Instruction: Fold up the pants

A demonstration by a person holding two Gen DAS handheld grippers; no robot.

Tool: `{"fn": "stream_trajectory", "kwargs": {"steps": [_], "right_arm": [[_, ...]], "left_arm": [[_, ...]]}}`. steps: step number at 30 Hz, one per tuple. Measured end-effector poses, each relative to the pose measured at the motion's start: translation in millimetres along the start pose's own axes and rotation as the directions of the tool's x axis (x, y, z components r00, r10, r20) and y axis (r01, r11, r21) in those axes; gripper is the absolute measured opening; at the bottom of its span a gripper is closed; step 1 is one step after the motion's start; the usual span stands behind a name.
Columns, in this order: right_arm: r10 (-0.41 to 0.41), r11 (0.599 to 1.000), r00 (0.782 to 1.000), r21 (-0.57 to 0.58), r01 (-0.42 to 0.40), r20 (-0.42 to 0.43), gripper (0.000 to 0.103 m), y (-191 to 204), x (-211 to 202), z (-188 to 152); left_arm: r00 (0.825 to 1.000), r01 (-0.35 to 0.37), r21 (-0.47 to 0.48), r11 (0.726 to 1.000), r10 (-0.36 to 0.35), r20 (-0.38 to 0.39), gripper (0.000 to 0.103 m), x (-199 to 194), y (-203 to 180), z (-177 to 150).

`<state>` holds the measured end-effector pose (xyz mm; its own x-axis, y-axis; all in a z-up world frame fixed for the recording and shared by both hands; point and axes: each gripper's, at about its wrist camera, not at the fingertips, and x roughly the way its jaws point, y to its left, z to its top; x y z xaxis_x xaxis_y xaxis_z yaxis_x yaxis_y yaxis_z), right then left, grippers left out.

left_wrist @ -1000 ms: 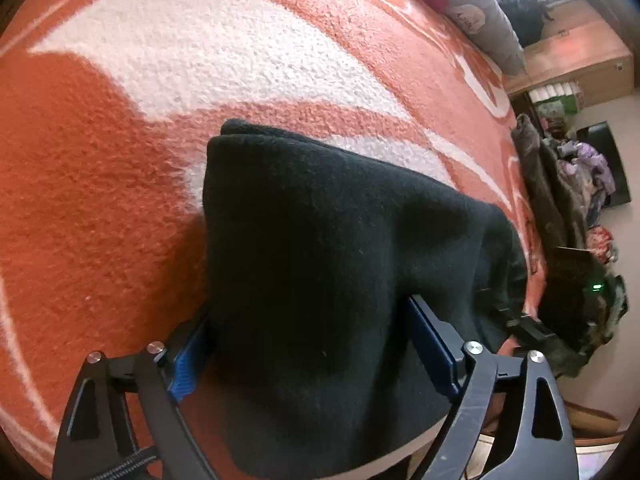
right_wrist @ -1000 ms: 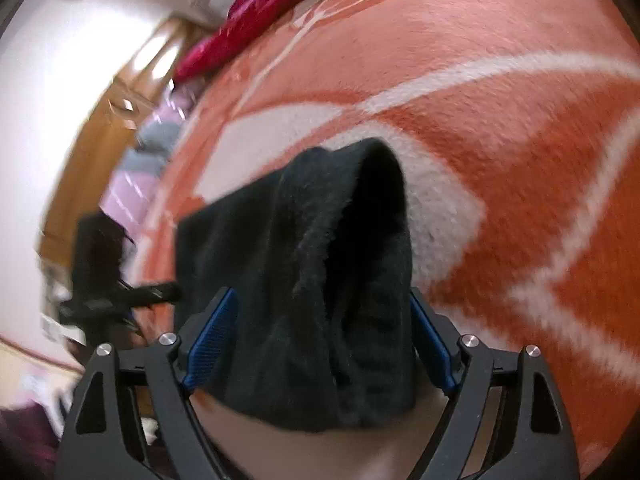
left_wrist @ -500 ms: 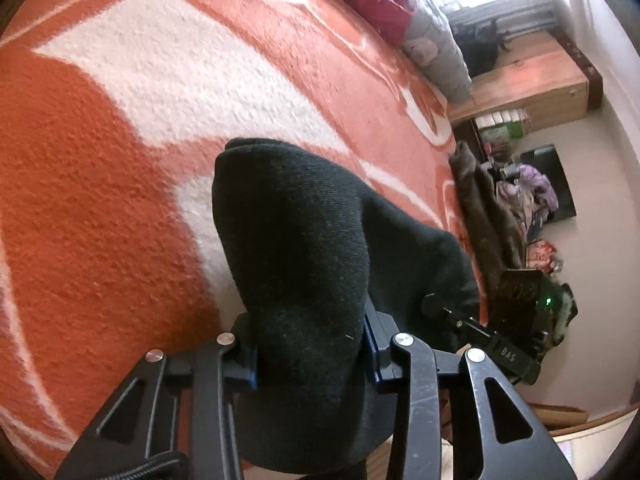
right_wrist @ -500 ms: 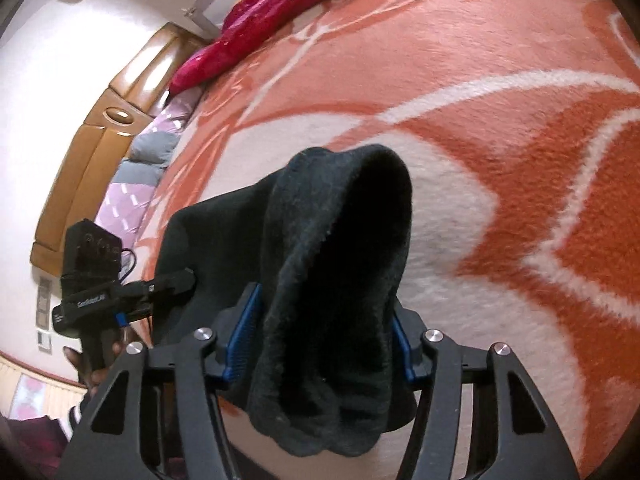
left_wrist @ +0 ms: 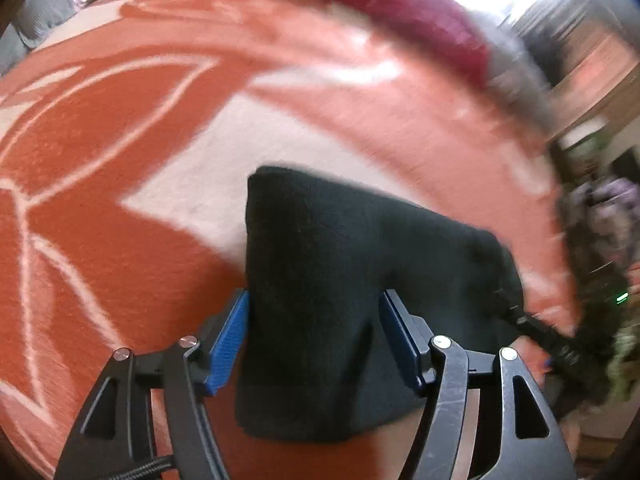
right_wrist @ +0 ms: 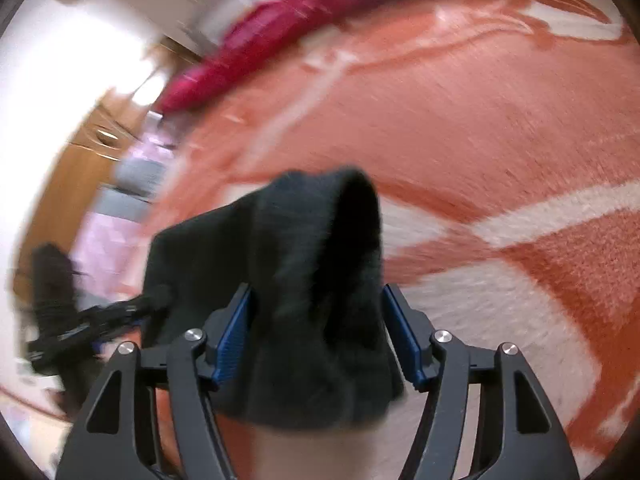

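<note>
The black pants (left_wrist: 340, 272) hang lifted above the orange and white blanket (left_wrist: 120, 160). My left gripper (left_wrist: 316, 320) is shut on one end of the pants, its blue pads (left_wrist: 230, 340) pressing the bunched cloth from both sides. My right gripper (right_wrist: 316, 320) is shut on the other end of the pants (right_wrist: 320, 280), which drapes over and between its blue pads (right_wrist: 234, 336). The cloth spans between the two grippers. The right gripper (left_wrist: 536, 332) shows at the right of the left wrist view, and the left gripper (right_wrist: 92, 320) shows at the left of the right wrist view.
A red pillow or cover (left_wrist: 380, 4) lies along the far edge of the blanket (right_wrist: 480, 140). A wooden headboard or cupboard (right_wrist: 80, 168) stands at the left. A pile of clothes (left_wrist: 600, 208) lies at the right beyond the blanket. Both views are motion blurred.
Both grippers have lifted and tilted up with the pants, so more of the far blanket and red cover shows. The jaws sit wider on the cloth than half a second ago.
</note>
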<state>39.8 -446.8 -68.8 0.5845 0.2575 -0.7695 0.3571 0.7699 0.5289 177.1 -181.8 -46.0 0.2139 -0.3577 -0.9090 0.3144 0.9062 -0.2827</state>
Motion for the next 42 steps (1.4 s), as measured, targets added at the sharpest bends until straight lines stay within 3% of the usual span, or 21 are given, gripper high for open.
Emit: {"fn": "stream_trajectory", "kwargs": {"steps": [1,2,4,8,10,14,19,24,28,30,32,34,37,39,42], "right_arm": [[-0.033,0.999,0.999,0.002,0.033,-0.021,0.075,-5.3,9.0,-1.8],[0.002,1.0,1.0,0.021,-0.001,-0.027,0.076,-16.5,18.4,-6.8],[0.06,0.997,0.998,0.045,-0.061,0.02,0.076,-26.6,17.3,-11.3],[0.074,0.997,0.997,0.028,-0.075,0.02,0.076,-29.3,13.8,-12.6],[0.059,0.997,0.998,0.043,-0.059,0.001,0.078,-25.7,12.2,-7.4],[0.002,0.999,0.999,0.048,-0.003,0.039,0.078,-20.5,-6.2,-5.4],[-0.084,0.996,0.992,0.011,0.084,0.09,0.081,-13.0,-44.0,-30.8],[-0.161,0.985,0.984,-0.051,0.165,0.079,0.085,-6.6,-54.8,-70.7],[-0.23,0.973,0.972,-0.014,0.23,0.043,0.088,-13.7,-48.1,-97.8],[-0.252,0.967,0.965,-0.011,0.254,0.066,0.089,-17.4,-48.3,-110.8],[-0.264,0.962,0.96,-0.05,0.269,0.092,0.101,-12.8,-47.7,-119.5],[-0.312,0.943,0.947,-0.095,0.319,0.081,0.103,-5.4,-41.2,-124.4],[-0.465,0.853,0.883,-0.238,0.465,0.061,0.103,14.4,-22.0,-131.1],[-0.457,0.864,0.887,-0.201,0.461,0.068,0.103,13.2,-24.2,-132.4],[-0.426,0.885,0.901,-0.172,0.433,0.081,0.103,4.0,-27.6,-132.6]], "left_arm": [[1.0,0.007,-0.003,1.0,-0.007,-0.02,0.072,10.8,3.3,-2.7],[1.0,0.022,-0.014,1.0,-0.022,-0.017,0.074,16.2,4.6,-4.9],[0.999,0.031,-0.053,0.998,-0.03,0.029,0.091,16.9,15.6,-8.9],[0.998,0.027,-0.058,0.998,-0.024,0.055,0.093,21.3,18.5,-11.7],[0.998,0.008,-0.045,0.999,-0.005,0.065,0.093,19.1,15.2,-14.2],[0.997,0.007,-0.066,0.998,-0.002,0.071,0.093,8.3,18.1,-23.6],[0.996,0.002,-0.09,0.996,0.006,0.085,0.093,-6.5,18.0,-57.3],[0.994,-0.028,-0.09,0.996,0.037,0.106,0.096,-23.1,13.5,-104.2],[0.985,-0.128,0.012,0.992,0.125,0.116,0.096,-25.7,-2.6,-137.6],[0.97,-0.221,0.101,0.97,0.208,0.126,0.099,-20.5,-17.6,-152.9],[0.949,-0.302,0.167,0.939,0.28,0.144,0.102,-14.4,-29.3,-163.5],[0.928,-0.35,0.182,0.919,0.313,0.201,0.102,-15.4,-35.7,-173.8],[0.946,-0.294,0.13,0.947,0.268,0.182,0.103,-16.0,-26.1,-176.6],[0.951,-0.275,0.121,0.954,0.252,0.178,0.103,-18.4,-23.2,-178.3],[0.943,-0.304,0.159,0.939,0.273,0.191,0.103,-16.5,-30.0,-180.5]]}}
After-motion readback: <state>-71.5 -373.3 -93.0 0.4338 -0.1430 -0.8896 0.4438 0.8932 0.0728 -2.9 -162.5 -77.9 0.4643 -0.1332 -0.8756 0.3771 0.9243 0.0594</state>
